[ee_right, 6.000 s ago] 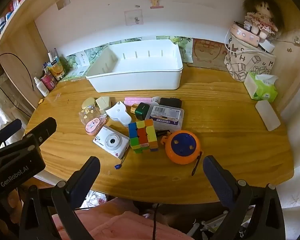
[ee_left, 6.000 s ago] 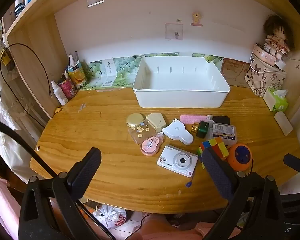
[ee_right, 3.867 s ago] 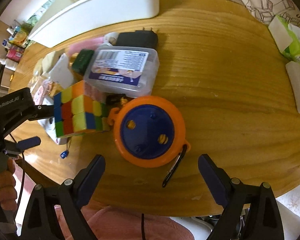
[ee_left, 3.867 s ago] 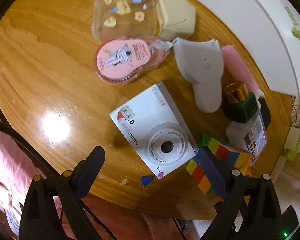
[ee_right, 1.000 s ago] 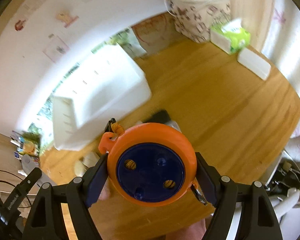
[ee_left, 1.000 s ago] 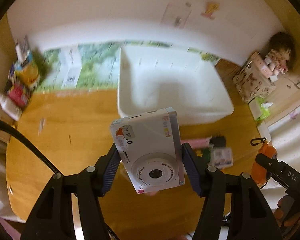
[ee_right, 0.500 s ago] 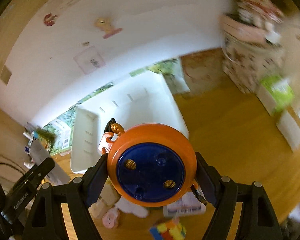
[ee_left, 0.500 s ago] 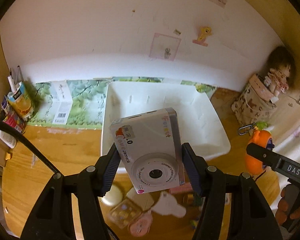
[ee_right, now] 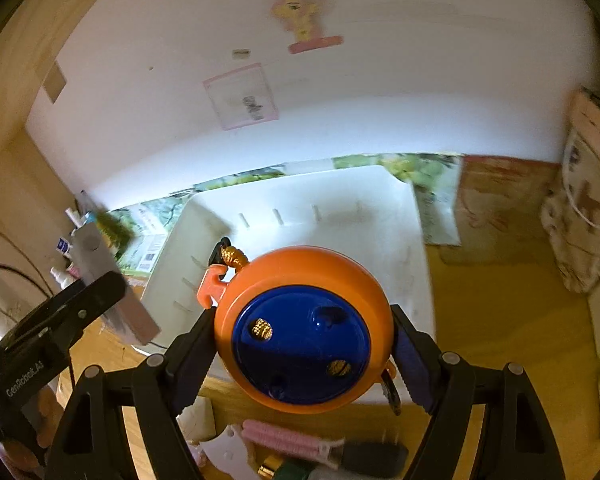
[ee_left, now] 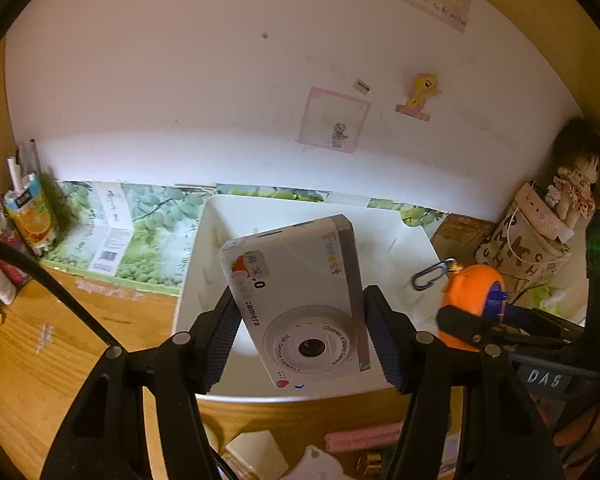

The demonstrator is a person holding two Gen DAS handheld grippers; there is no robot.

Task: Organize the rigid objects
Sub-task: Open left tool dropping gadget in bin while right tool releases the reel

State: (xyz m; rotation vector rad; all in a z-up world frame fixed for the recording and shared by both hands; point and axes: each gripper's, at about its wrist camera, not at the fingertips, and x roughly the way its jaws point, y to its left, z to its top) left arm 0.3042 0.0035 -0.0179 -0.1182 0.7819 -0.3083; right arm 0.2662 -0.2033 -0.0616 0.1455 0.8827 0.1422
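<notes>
Tongs (ee_left: 300, 336) grip one camera (ee_left: 300, 300), one reel (ee_right: 304, 328).

The camera (ee_left: 296, 300) is white. The reel (ee_right: 304, 328) is orange with a blue middle. The bin (ee_right: 300, 216) is white. The table (ee_left: 28, 360) is yellow-brown wood.

Warm, dim indoor light; the brightest band falls on the white wall (ee_left: 220, 92) just above the white bin (ee_right: 340, 200). Fisheye bending and dark vignetting ring both views; right-wrist edges smear with motion blur.
</notes>
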